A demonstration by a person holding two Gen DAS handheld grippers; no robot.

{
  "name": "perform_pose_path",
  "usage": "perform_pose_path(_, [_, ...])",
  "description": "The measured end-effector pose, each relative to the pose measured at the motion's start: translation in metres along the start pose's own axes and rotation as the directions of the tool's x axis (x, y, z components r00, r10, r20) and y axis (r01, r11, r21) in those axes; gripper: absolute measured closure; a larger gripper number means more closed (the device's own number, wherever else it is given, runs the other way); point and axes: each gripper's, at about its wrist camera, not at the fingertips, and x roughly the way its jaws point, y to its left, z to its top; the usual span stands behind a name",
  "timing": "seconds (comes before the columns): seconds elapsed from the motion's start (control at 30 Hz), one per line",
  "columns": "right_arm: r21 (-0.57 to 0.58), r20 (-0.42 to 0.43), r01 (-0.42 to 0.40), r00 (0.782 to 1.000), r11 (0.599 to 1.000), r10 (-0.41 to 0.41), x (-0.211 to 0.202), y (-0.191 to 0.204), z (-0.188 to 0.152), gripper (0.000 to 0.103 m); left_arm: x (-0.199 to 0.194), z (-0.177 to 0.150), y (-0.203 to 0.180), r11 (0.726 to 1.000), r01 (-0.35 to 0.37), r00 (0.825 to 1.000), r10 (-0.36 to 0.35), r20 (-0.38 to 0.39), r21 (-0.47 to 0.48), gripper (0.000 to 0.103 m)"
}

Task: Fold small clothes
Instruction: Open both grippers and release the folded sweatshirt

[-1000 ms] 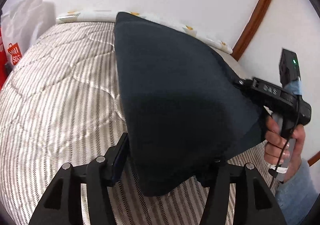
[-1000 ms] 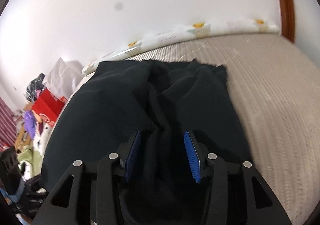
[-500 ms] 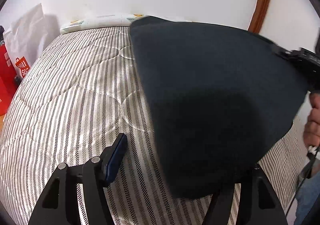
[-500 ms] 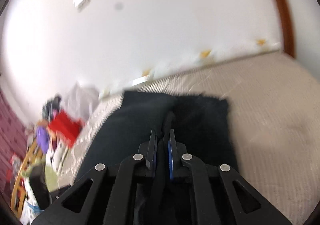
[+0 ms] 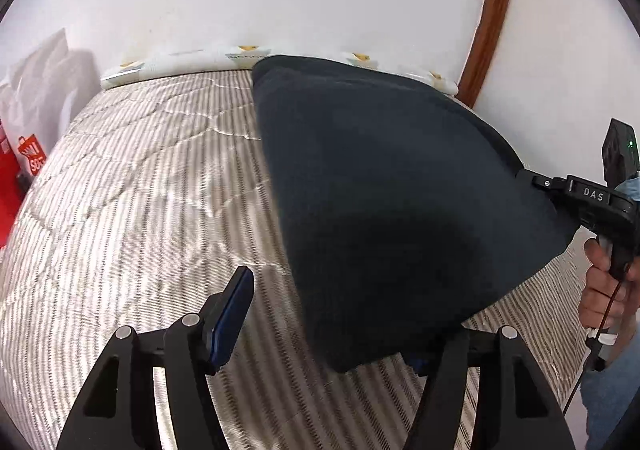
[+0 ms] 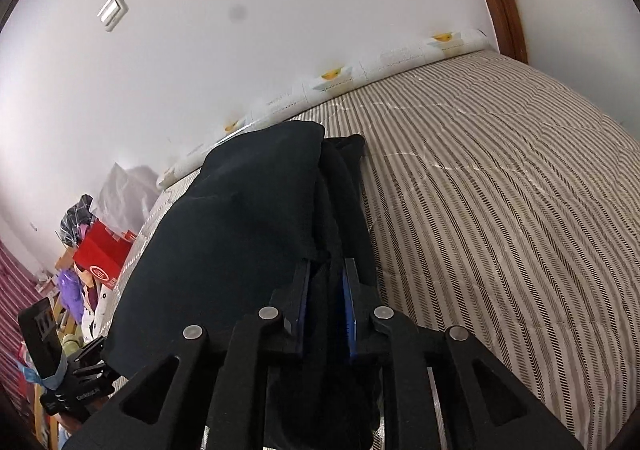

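Dark garment [image 5: 392, 210] hangs from clamped right tool [image 6: 325, 302]; left tool [image 5: 332, 334] gapes empty; lay toward twelve o'clock, taut.

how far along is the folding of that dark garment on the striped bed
Done: the dark garment is doubled over, one layer lying on another. In hand: the right tool is shut on bunched fabric, lifting that edge off the striped quilt. The left tool is open, one finger beside the cloth, the other hidden under it. Left: lay the held edge down, flatten it, and make any further folds.
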Motion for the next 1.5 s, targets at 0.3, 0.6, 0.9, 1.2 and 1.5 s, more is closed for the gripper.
perform_pose_path(0.3, [-0.088, -0.001, 0.074, 0.997, 0.993, -0.074, 0.000, 0.003, -0.010, 0.096, 0.010, -0.003, 0.004, 1.000, -0.012, 0.999, 0.012, -0.052, -0.016, 0.040])
perform_pose_path(0.6, [-0.232, 0.022, 0.138, 0.990, 0.963, -0.137, -0.014, 0.029, 0.022, 0.087, -0.041, -0.019, 0.008, 0.998, 0.055, 0.998, -0.056, -0.017, -0.019, 0.040])
perform_pose_path(0.9, [-0.164, -0.003, 0.081, 0.997, 0.983, -0.082, 0.018, 0.014, 0.025, 0.100, -0.047, 0.015, 0.013, 0.997, 0.014, 0.999, -0.012, 0.033, -0.072, 0.040])
perform_pose_path(1.2, [-0.200, -0.062, 0.112, 0.990, 0.973, -0.127, 0.008, 0.013, 0.030, 0.094, -0.018, 0.030, 0.019, 0.998, 0.001, 0.999, -0.004, -0.048, -0.056, 0.039])
perform_pose_path(1.5, [-0.264, -0.098, 0.148, 0.979, 0.953, -0.179, 0.058, 0.044, 0.101, 0.057, 0.014, 0.080, 0.028, 0.993, -0.083, 0.994, 0.076, -0.082, -0.089, 0.040])
